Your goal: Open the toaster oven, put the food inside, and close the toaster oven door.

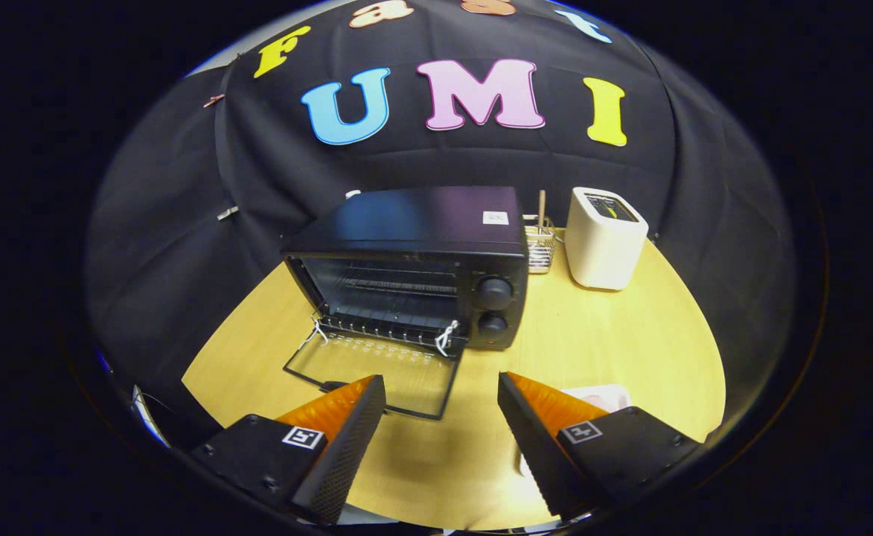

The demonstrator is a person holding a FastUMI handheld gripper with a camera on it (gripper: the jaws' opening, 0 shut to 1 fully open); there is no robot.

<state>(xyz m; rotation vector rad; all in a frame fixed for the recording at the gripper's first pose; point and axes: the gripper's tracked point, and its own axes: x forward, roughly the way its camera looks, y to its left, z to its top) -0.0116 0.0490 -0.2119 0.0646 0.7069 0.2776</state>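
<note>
The black toaster oven (414, 260) stands at the back of the round wooden table (615, 335), two knobs on its right side. Its glass door (373, 372) hangs fully open, lying flat toward me, and the wire rack inside shows. My gripper (442, 391) is open above the table, just in front of the door, with nothing between its fingers. The left finger (347, 439) overlaps the door's front edge. A pale pink and white piece, likely the food (606, 394), lies on the table partly hidden behind the right finger (548, 447).
A white pop-up toaster (603, 238) stands to the right of the oven. Between them is a small wire rack (540, 246) with a wooden stick in it. Black cloth walls close in the table's back and sides.
</note>
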